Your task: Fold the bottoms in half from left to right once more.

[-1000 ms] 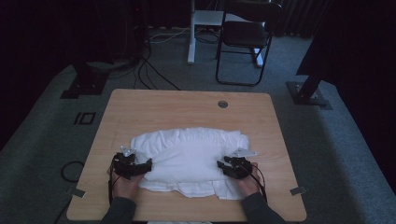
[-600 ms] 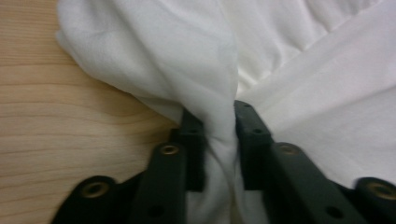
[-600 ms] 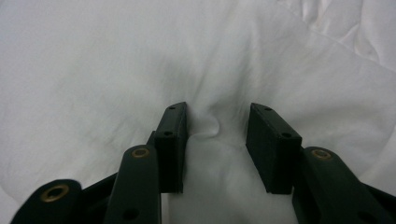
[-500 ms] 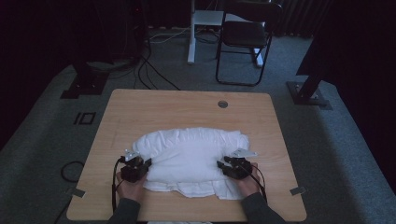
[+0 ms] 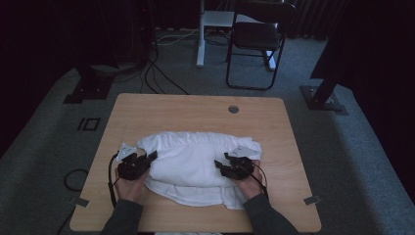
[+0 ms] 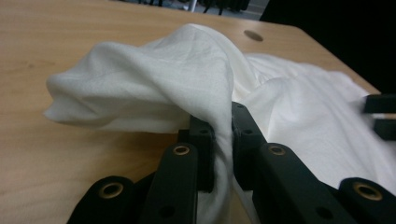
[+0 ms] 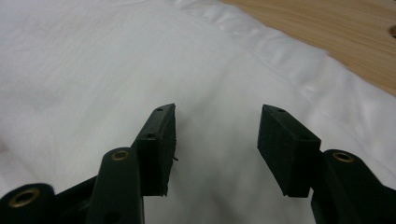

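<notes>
A white cloth [image 5: 195, 156] lies bunched on the wooden table [image 5: 195, 112]. At the cloth's left edge my left gripper [image 5: 149, 157] has just closed. In the left gripper view its jaws [image 6: 223, 123] are shut on a fold of the cloth [image 6: 154, 79], which rises off the table in a hump. My right gripper [image 5: 222, 164] is over the cloth's right part. Its jaws [image 7: 217, 126] have just been opening and stand apart above the flat cloth [image 7: 93, 56], with nothing between the pads. The right gripper's jaw tips [image 6: 380, 114] show at the far right of the left gripper view.
A round cable hole [image 5: 233, 109] sits near the table's far edge. Beyond the table stand a black folding chair [image 5: 257, 39], a white post [image 5: 200, 34], floor cables [image 5: 156, 78] and two stand bases [image 5: 90, 88]. Bare wood surrounds the cloth.
The left gripper has shut on the cloth's left edge and risen, lifting that edge. The right gripper has moved inward over the cloth, and its jaws stand wider.
</notes>
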`<state>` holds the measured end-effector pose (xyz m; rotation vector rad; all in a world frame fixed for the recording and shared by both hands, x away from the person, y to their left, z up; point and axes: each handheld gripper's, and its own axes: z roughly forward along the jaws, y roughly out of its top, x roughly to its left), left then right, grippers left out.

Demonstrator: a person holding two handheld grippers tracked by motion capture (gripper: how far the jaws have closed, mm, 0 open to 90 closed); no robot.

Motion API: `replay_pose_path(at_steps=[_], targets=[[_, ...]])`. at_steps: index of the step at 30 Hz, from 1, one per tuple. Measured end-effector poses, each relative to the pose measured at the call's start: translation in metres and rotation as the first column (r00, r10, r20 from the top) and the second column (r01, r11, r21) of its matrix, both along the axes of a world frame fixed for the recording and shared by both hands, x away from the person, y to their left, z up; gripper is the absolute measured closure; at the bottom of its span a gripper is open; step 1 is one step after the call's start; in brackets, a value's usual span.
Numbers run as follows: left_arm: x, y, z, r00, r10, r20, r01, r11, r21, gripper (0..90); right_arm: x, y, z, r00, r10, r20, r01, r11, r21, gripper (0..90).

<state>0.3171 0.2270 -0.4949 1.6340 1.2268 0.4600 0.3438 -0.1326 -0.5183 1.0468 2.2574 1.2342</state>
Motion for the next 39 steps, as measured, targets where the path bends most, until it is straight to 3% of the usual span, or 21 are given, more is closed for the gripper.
replay_pose_path(at_steps=[4,6,10,12,16,20,23,26,29,31,33,34,35,39], targets=[[0.000,-0.002,0.014,0.9987,-0.026,0.044,0.027,0.9996,-0.010,82.8,0.012,0.016,-0.018,0.9972,-0.002,-0.075,0.000,1.000,-0.026,46.4],[0.002,-0.005,0.024,0.9967,-0.044,0.068,0.046,0.9988,-0.020,82.8,0.015,0.021,-0.024,0.9968,-0.001,-0.080,-0.003,0.999,-0.040,46.5],[0.005,-0.017,0.048,0.9874,-0.096,0.125,0.102,0.9941,-0.038,82.9,0.014,0.041,-0.029,0.9991,-0.003,-0.042,-0.001,0.995,-0.105,47.0],[0.006,-0.025,0.057,0.9815,-0.123,0.147,0.131,0.9903,-0.046,82.9,0.017,0.049,-0.031,0.9991,0.001,-0.043,-0.005,0.995,-0.095,47.0],[0.008,-0.045,0.069,0.9633,-0.196,0.184,0.207,0.9772,-0.046,82.9,0.020,0.069,-0.031,0.9991,0.014,-0.040,-0.018,0.996,-0.091,47.1],[0.011,-0.057,0.068,0.9576,-0.221,0.185,0.232,0.9719,-0.038,82.8,0.021,0.084,-0.029,0.9954,0.074,-0.060,-0.078,0.995,-0.056,46.4],[0.011,-0.058,0.065,0.9569,-0.228,0.179,0.237,0.9713,-0.026,82.8,0.017,0.074,-0.017,0.9889,0.130,-0.071,-0.132,0.991,-0.013,42.9],[0.011,-0.056,0.064,0.9566,-0.235,0.172,0.241,0.9705,-0.014,82.8,0.008,0.047,-0.001,0.9931,0.115,-0.022,-0.115,0.993,0.026,40.7],[0.011,-0.056,0.065,0.9560,-0.239,0.170,0.245,0.9695,-0.013,82.8,0.005,0.019,-0.002,0.9990,0.035,-0.028,-0.036,0.999,-0.039,39.8],[0.012,-0.060,0.065,0.9534,-0.250,0.168,0.257,0.9663,-0.017,82.8,0.005,0.011,-0.017,0.9967,0.015,-0.080,-0.021,0.997,-0.076,40.2],[0.014,-0.067,0.065,0.9483,-0.269,0.168,0.275,0.9613,-0.012,82.8,0.007,0.014,-0.033,0.9922,0.012,-0.124,-0.021,0.997,-0.070,42.1],[0.014,-0.072,0.065,0.9453,-0.279,0.169,0.285,0.9585,-0.010,82.8,0.008,0.019,-0.040,0.9927,0.005,-0.121,-0.013,0.997,-0.071,41.7],[0.014,-0.076,0.065,0.9421,-0.290,0.167,0.294,0.9558,0.003,82.8,0.008,0.023,-0.042,0.9959,-0.003,-0.090,-0.003,0.998,-0.063,41.9],[0.018,-0.091,0.062,0.9338,-0.326,0.148,0.324,0.9454,0.037,82.7,0.017,0.043,-0.041,0.9950,0.027,-0.096,-0.032,0.998,-0.058,41.8]])
